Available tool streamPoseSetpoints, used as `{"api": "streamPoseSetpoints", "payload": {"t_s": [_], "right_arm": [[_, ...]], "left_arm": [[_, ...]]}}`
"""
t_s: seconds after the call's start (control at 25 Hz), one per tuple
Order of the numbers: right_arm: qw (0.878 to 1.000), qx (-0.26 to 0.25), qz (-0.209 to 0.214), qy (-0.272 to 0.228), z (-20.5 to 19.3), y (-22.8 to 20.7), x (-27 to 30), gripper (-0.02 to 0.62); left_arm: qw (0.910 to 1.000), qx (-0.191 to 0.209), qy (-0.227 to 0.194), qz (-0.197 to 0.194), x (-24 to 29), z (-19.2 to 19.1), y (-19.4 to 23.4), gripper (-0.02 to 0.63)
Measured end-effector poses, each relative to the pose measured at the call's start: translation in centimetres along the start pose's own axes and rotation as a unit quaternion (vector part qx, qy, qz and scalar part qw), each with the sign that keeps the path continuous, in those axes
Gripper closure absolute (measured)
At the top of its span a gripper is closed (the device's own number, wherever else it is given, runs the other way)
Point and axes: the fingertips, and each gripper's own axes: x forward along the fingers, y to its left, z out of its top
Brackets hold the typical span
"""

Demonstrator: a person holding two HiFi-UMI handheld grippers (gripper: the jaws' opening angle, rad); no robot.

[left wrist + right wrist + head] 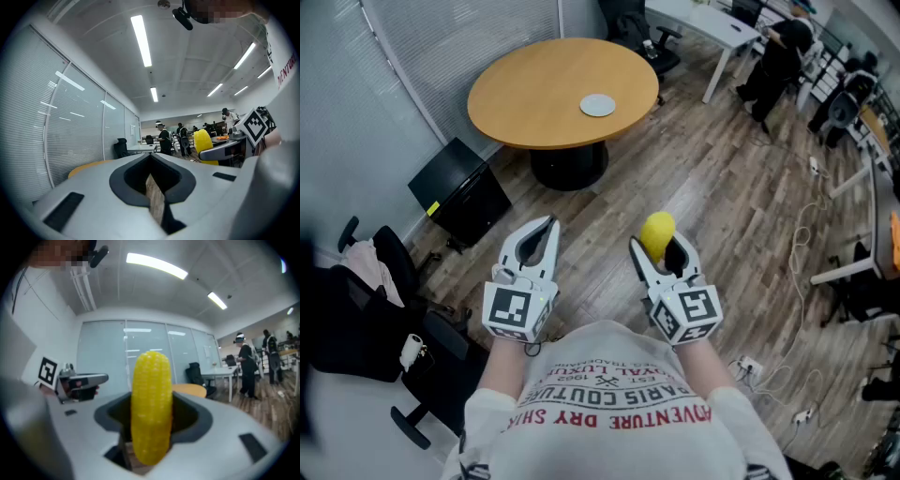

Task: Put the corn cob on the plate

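1. Wood floor; round table (534, 103) well ahead, bearing plate (598, 105), which only the head view shows
2. Right gripper (659, 247): clamped on upright corn cob (150, 404), lower end hidden behind jaws
3. Left gripper (549, 225): jaws together, nothing between

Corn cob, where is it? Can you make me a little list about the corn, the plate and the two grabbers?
corn cob: yellow, standing upright between the jaws of the right gripper
right gripper: closed on the corn cob
left gripper: jaws nearly together, nothing in them
plate: small, round, empty, on the round wooden table, across the floor from both grippers
corn on plate: not yet
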Motion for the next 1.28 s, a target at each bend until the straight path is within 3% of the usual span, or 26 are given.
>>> {"api": "streamPoseSetpoints", "payload": {"t_s": [0.4, 0.8, 1.28], "right_arm": [[1.0, 0.024, 0.01, 0.016, -0.9, -2.3, -0.6, 0.324], [0.998, 0.017, 0.03, 0.046, -1.9, -5.8, -1.4, 0.324], [0.997, 0.036, 0.027, 0.062, -2.8, -8.8, 5.4, 0.324]], "left_arm": [[0.9999, 0.0, 0.012, -0.001, 1.8, -0.7, -2.3, 0.573], [0.9994, -0.015, 0.024, 0.017, 4.0, -1.9, -5.1, 0.574], [0.999, -0.026, 0.035, 0.013, 9.8, -4.4, -0.7, 0.572]]}}
